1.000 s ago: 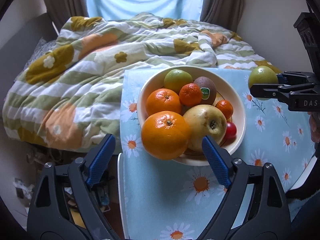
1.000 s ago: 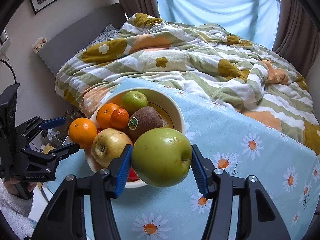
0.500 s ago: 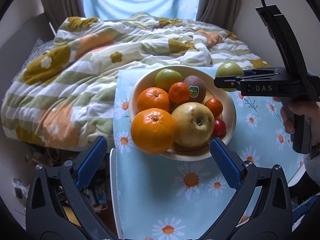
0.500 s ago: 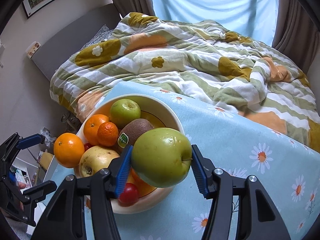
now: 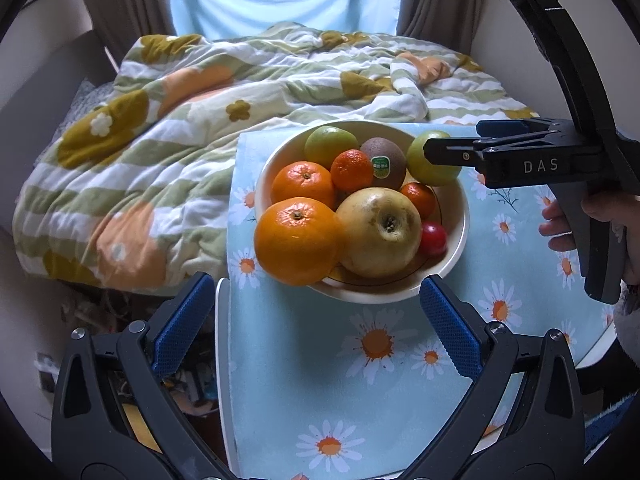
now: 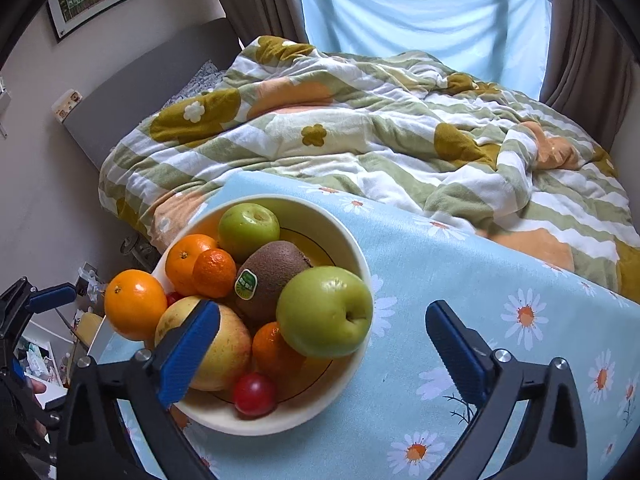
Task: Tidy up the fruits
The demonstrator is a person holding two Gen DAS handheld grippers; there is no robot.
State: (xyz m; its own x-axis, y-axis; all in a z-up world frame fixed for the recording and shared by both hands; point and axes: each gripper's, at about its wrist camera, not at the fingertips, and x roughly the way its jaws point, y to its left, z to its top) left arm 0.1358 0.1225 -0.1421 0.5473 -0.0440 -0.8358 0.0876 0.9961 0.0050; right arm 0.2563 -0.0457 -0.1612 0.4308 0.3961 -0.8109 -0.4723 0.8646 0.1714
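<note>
We list first the bed quilt (image 6: pixel 360 128), striped green and white with orange and mustard flowers, filling the background. Next, the blue daisy tablecloth (image 6: pixel 500 280) that covers the table in front of it. On the cloth stands the cream bowl (image 6: pixel 356 248), heaped with fruit.

Our right gripper (image 6: pixel 322 354) hangs over the bowl's near edge, its jaws opening, both blue pads clear of the large green apple (image 6: pixel 325 311) that sits between them against the bowl's rim. Our left gripper (image 5: pixel 314 324) hovers at the bowl's other side, jaws wide apart with nothing between them.

Fruit in the bowl, by size: a yellow pear-like fruit (image 5: pixel 378 232); a large orange (image 5: pixel 296 240) perched at the rim; a second orange (image 5: pixel 303 184); a smaller green apple (image 6: pixel 249 227); a stickered kiwi (image 6: pixel 270 276); two mandarins (image 6: pixel 214 273); a red cherry tomato (image 6: pixel 255 395).
</note>
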